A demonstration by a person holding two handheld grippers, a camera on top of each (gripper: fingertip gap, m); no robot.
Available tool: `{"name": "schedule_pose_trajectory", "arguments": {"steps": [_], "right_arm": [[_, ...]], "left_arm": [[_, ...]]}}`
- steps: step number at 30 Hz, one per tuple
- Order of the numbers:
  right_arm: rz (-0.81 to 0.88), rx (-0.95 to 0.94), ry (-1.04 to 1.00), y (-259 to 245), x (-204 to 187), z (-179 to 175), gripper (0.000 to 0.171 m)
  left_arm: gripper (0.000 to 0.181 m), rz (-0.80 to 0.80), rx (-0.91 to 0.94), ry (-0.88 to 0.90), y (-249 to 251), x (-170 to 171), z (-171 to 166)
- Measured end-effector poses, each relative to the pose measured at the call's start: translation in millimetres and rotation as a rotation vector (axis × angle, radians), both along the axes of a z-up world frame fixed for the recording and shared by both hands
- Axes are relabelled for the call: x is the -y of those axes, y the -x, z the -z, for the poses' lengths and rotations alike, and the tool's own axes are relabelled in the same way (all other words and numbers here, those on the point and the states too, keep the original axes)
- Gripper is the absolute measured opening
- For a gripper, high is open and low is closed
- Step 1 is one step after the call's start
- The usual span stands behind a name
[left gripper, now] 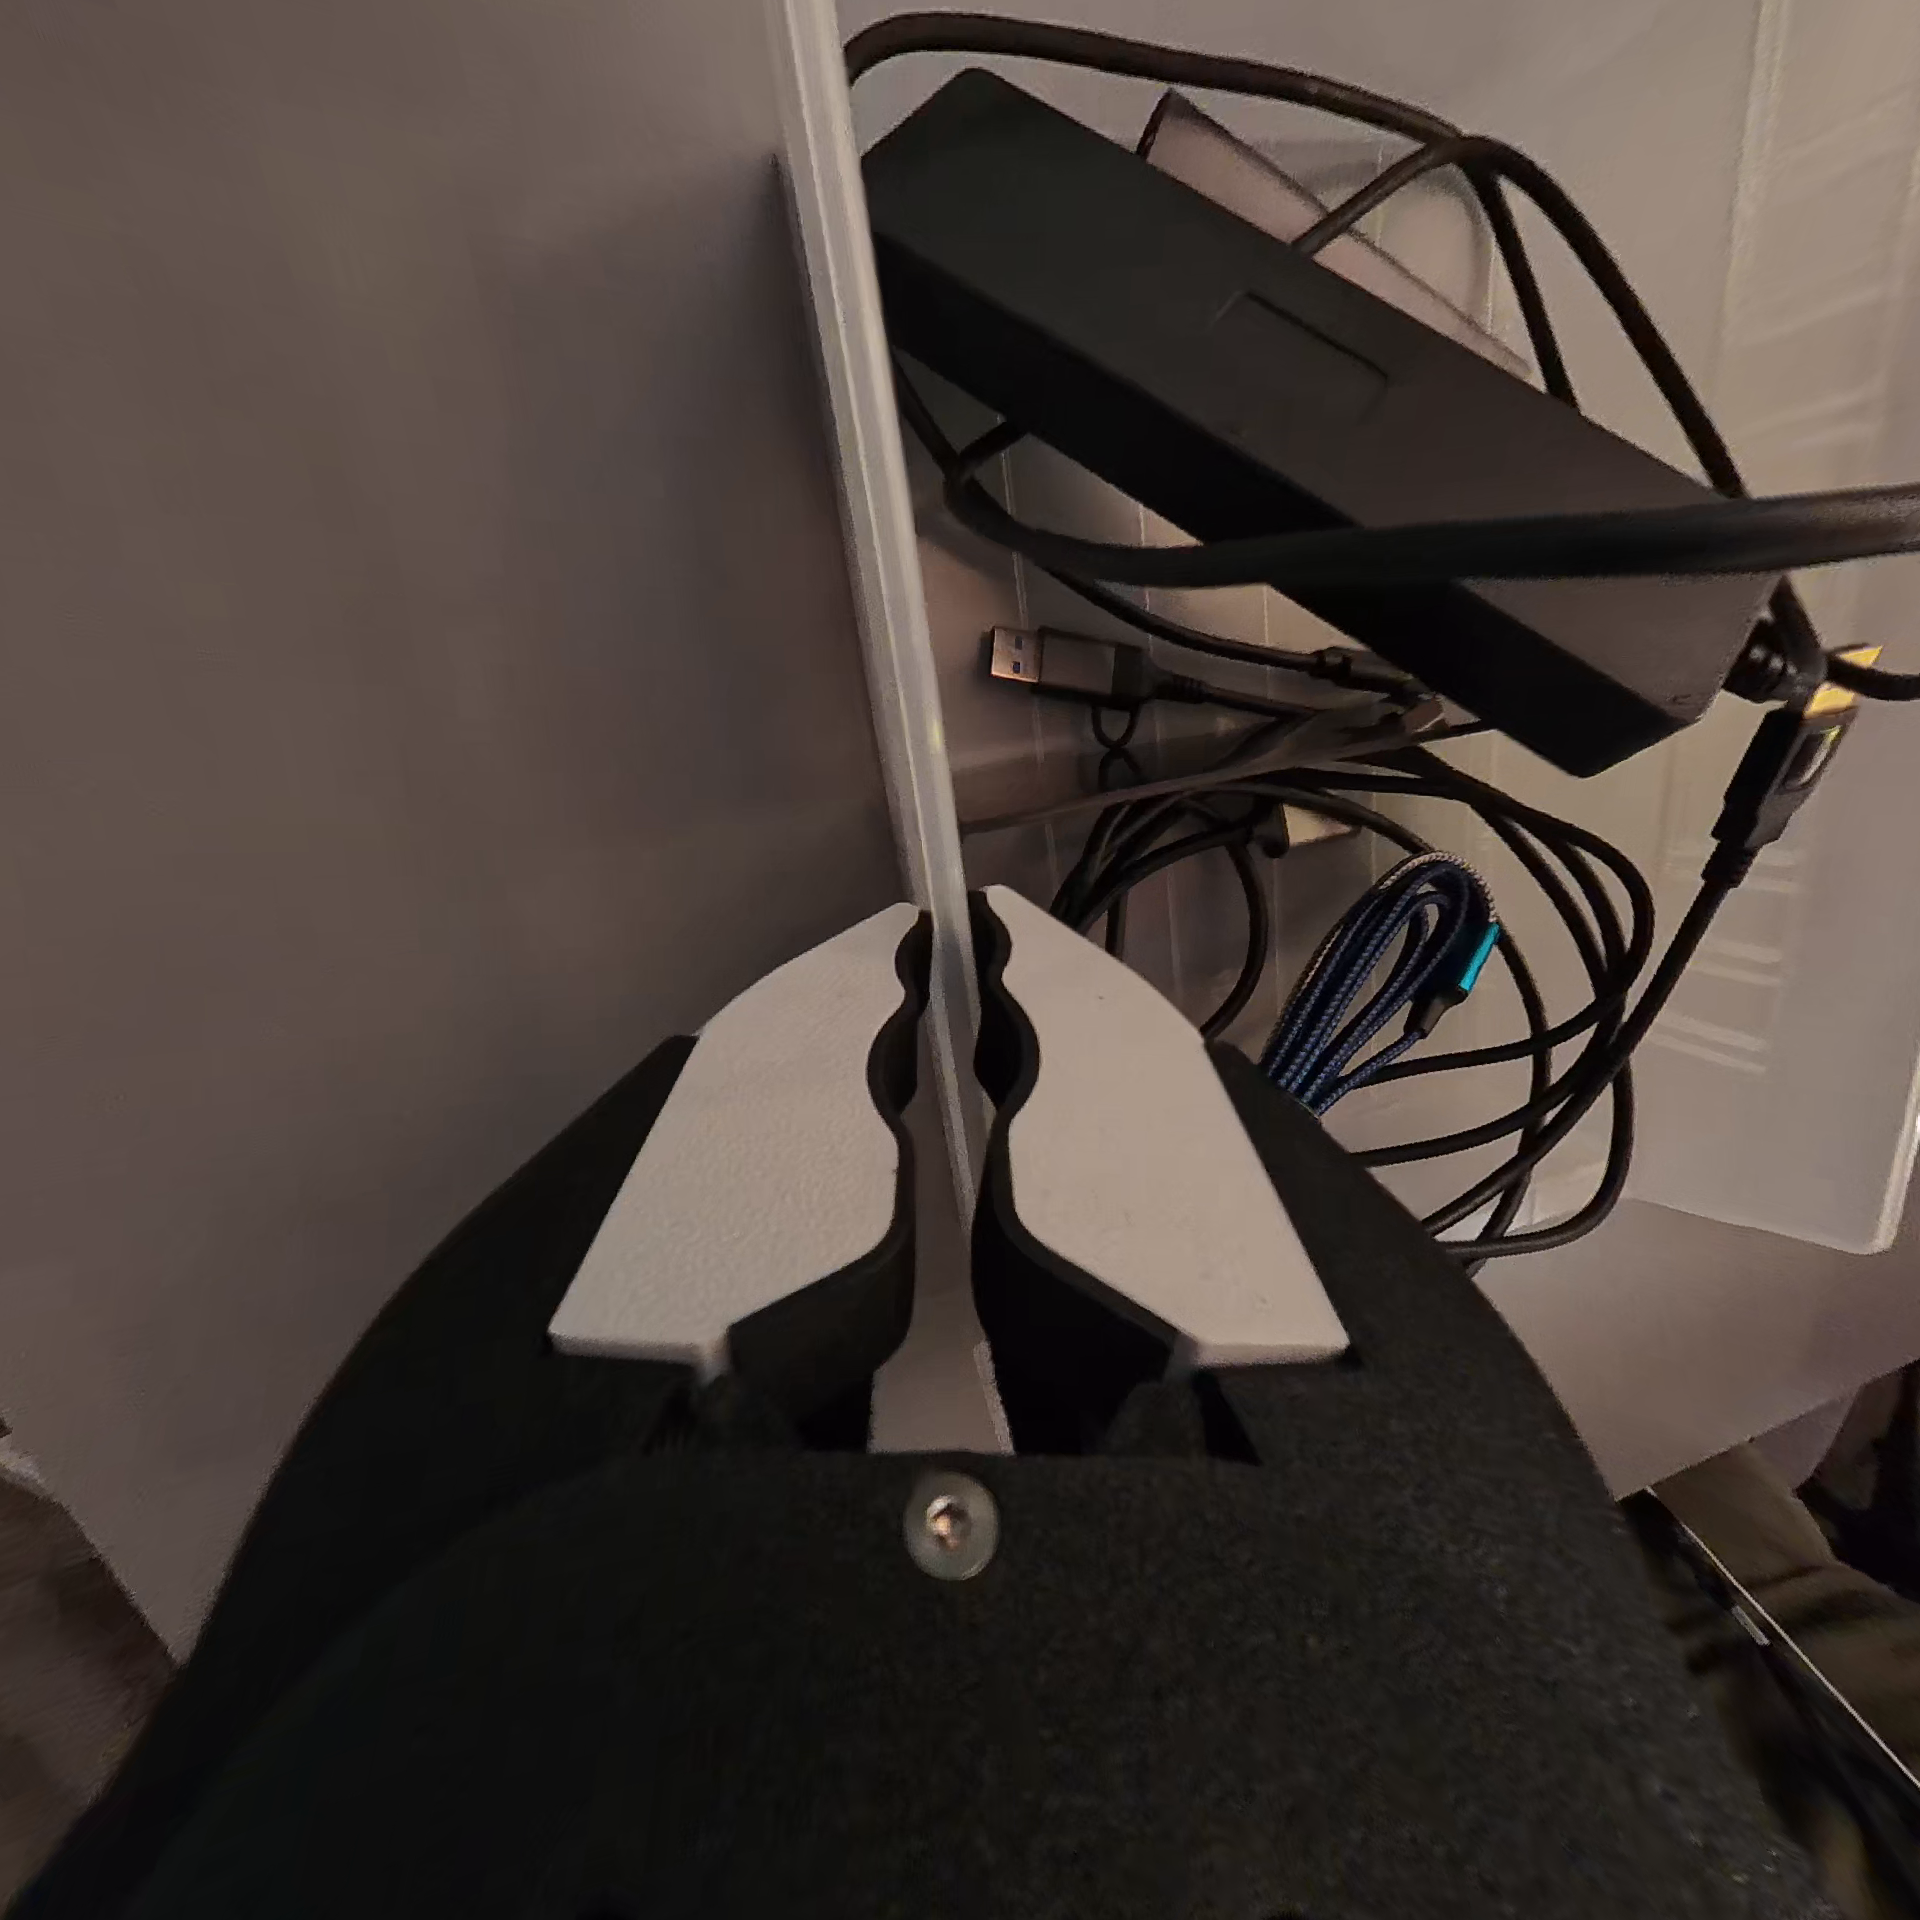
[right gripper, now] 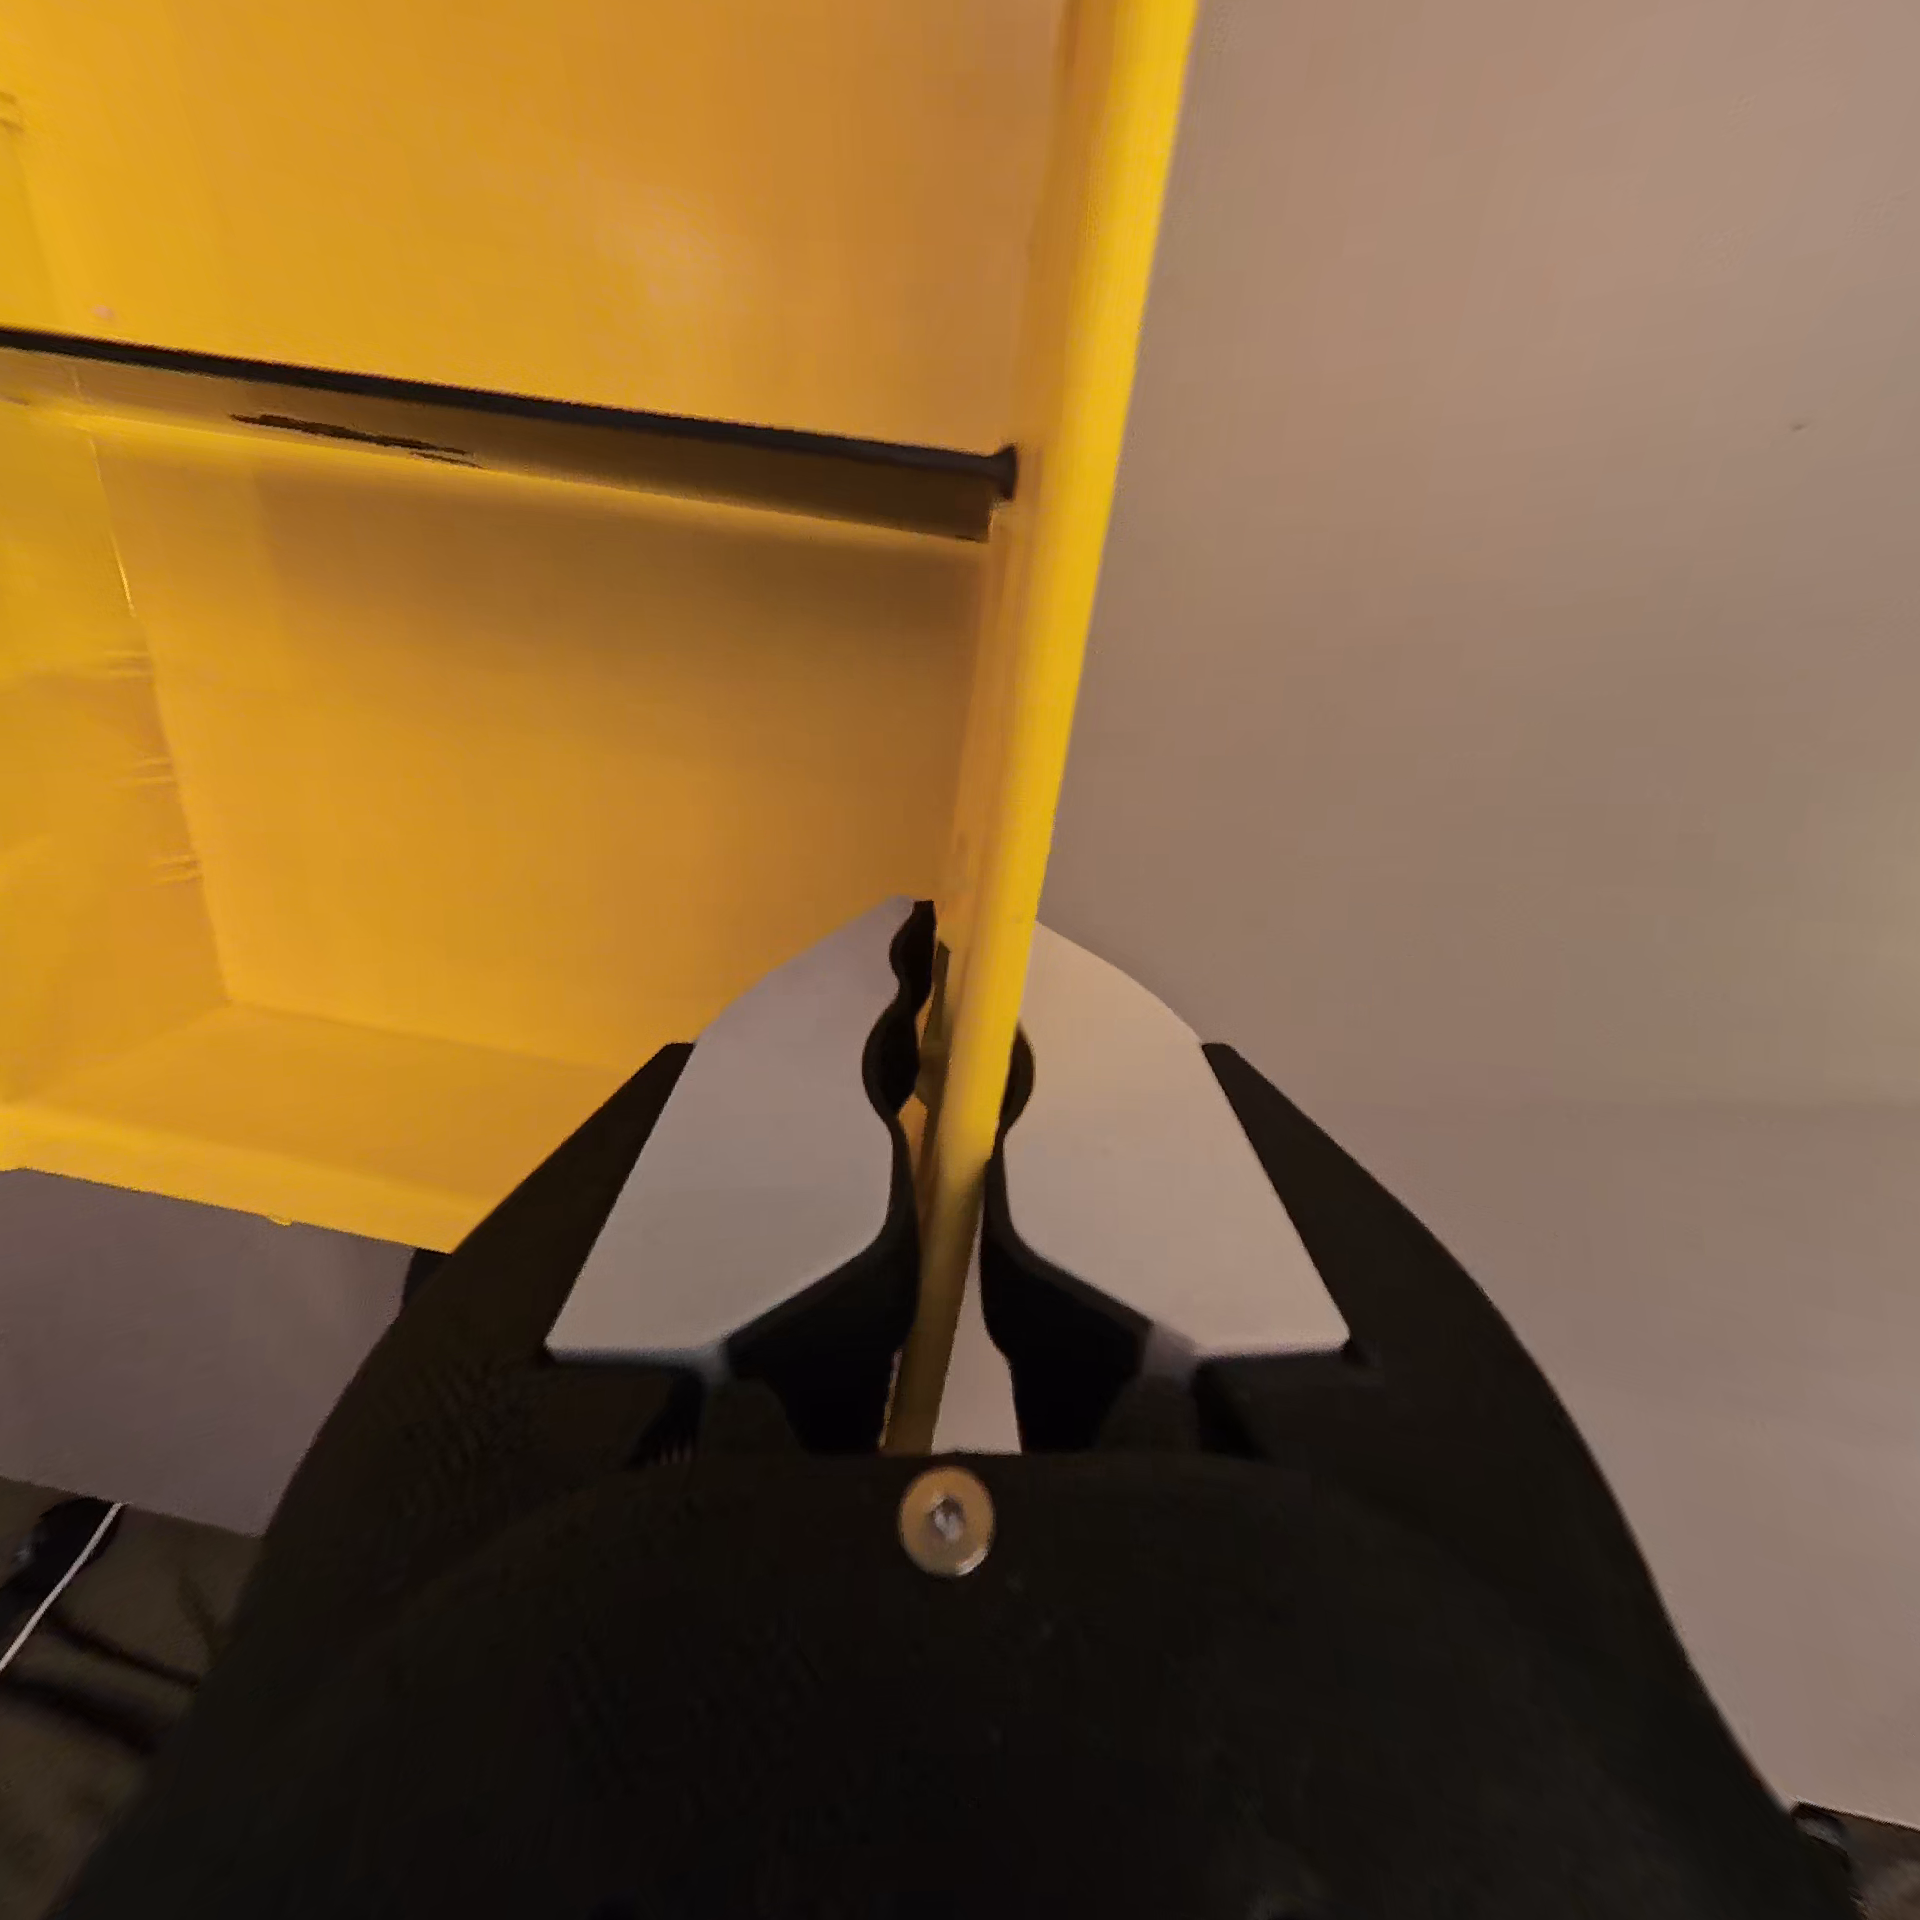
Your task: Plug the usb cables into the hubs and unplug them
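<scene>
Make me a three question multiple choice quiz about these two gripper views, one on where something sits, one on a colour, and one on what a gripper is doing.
1. Where does the blue braided cable lie?
A. inside the clear bin
B. on the floor
C. in the yellow bin

2. What colour is the bin wall that the right gripper grips?
A. red
B. yellow
C. green

3. What state is the left gripper in?
A. wide open over the cables
B. shut on a plug
C. shut on the clear bin's rim

Answers:
1 A, the blue coil lies among black cables behind the translucent wall.
2 B, the wall between its fingers is yellow.
3 C, both fingers press the thin clear edge between them.
</scene>
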State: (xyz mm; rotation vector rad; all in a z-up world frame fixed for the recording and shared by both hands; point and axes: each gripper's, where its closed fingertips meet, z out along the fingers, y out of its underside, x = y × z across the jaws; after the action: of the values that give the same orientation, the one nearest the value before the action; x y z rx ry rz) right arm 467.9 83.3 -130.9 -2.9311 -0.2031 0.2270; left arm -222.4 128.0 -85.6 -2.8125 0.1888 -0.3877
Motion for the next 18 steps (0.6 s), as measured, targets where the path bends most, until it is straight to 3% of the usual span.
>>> {"name": "schedule_pose_trajectory", "arguments": {"steps": [18], "right_arm": [[-0.048,0.006,0.015,6.9,12.5,1.1,0.009]], "left_arm": [[0.006,-0.057,0.031,-0.02,18.6,12.3,0.2]]}}
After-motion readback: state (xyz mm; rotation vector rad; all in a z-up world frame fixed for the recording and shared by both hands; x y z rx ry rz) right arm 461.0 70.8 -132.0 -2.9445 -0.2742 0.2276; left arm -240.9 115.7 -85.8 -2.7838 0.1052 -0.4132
